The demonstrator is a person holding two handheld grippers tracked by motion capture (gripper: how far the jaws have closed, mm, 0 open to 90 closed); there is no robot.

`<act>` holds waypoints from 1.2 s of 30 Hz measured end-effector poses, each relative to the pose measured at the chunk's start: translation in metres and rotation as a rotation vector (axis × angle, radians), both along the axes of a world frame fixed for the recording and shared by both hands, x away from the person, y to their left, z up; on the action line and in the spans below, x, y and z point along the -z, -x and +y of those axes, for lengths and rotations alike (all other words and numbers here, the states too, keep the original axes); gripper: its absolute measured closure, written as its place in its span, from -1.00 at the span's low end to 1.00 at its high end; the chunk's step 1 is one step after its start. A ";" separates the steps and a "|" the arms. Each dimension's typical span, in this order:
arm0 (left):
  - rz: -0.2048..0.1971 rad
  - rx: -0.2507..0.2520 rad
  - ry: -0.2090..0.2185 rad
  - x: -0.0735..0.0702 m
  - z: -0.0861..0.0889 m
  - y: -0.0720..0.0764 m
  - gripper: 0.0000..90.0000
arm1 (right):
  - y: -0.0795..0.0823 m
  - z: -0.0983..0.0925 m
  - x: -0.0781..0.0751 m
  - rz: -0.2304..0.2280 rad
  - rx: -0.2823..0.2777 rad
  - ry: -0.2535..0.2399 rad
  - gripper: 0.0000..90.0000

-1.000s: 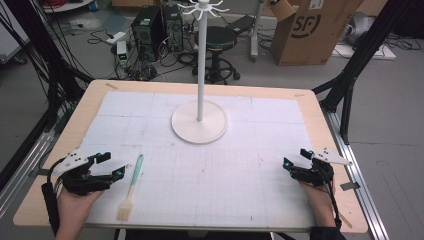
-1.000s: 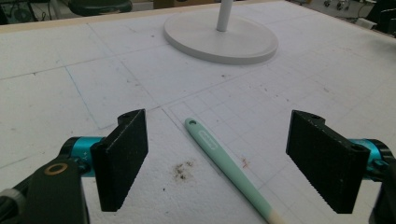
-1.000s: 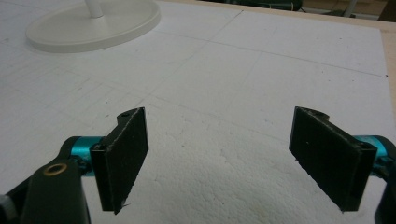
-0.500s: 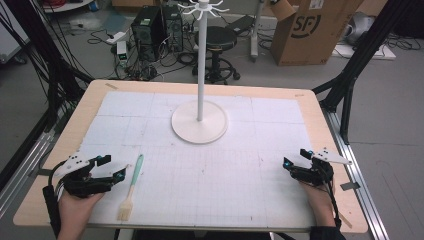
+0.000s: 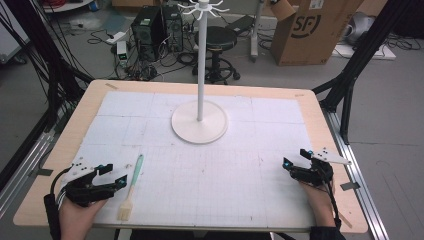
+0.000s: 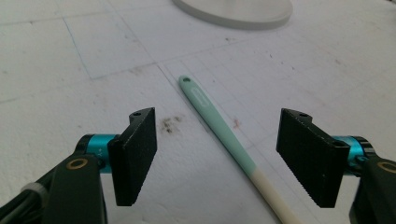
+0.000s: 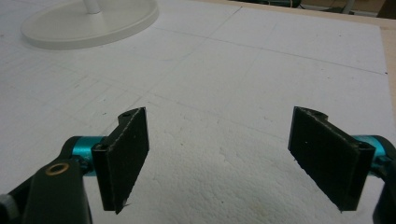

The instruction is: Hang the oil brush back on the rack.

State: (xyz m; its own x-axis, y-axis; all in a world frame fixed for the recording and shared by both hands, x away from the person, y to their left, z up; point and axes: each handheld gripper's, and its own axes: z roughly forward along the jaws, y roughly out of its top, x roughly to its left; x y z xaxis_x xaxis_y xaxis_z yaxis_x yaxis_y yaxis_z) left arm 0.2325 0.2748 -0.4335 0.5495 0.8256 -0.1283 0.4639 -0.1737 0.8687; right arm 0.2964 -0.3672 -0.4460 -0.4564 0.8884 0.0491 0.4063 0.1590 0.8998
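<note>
Brush (image 5: pixel 131 186) lies on the mat (image 5: pixel 240 185) near the table's (image 5: pixel 320 107) front left corner, handle end pointing away from the person, bristle end nearest the front edge. Left gripper (image 5: pixel 116 176) just left of the brush; in the left gripper view the handle (image 6: pixel 219 126) runs between the two jaws, touching neither. Stand (image 5: pixel 200 122) at centre, toward the far side. Right gripper (image 5: pixel 295 161) near the front right corner, well apart from the brush

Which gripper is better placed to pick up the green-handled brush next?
Left. The left gripper sits right beside the brush, and in the left gripper view its open jaws, which have just been closing a little, already frame the handle without touching it. The right gripper is open across the mat.
</note>
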 end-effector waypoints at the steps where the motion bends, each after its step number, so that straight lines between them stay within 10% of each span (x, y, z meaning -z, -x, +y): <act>1: 0.005 0.000 -0.009 0.001 -0.002 0.001 -0.32 | 0.000 0.000 0.000 0.001 0.000 0.000 -0.56; 18: 0.102 -0.023 -0.067 0.012 -0.027 0.008 -0.07 | 0.000 0.000 0.000 0.004 0.004 -0.005 -0.56; 36: 0.078 -0.044 -0.185 0.016 -0.045 0.012 0.45 | 0.000 0.000 0.000 0.006 0.002 0.000 -0.55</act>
State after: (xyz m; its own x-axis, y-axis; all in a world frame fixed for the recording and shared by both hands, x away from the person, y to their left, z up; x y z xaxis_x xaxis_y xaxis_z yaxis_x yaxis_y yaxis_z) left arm 0.2201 0.2301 -0.4494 0.5065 0.8621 -0.0132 0.5394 -0.3049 0.7849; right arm 0.2965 -0.3675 -0.4461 -0.4543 0.8893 0.0521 0.4118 0.1578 0.8975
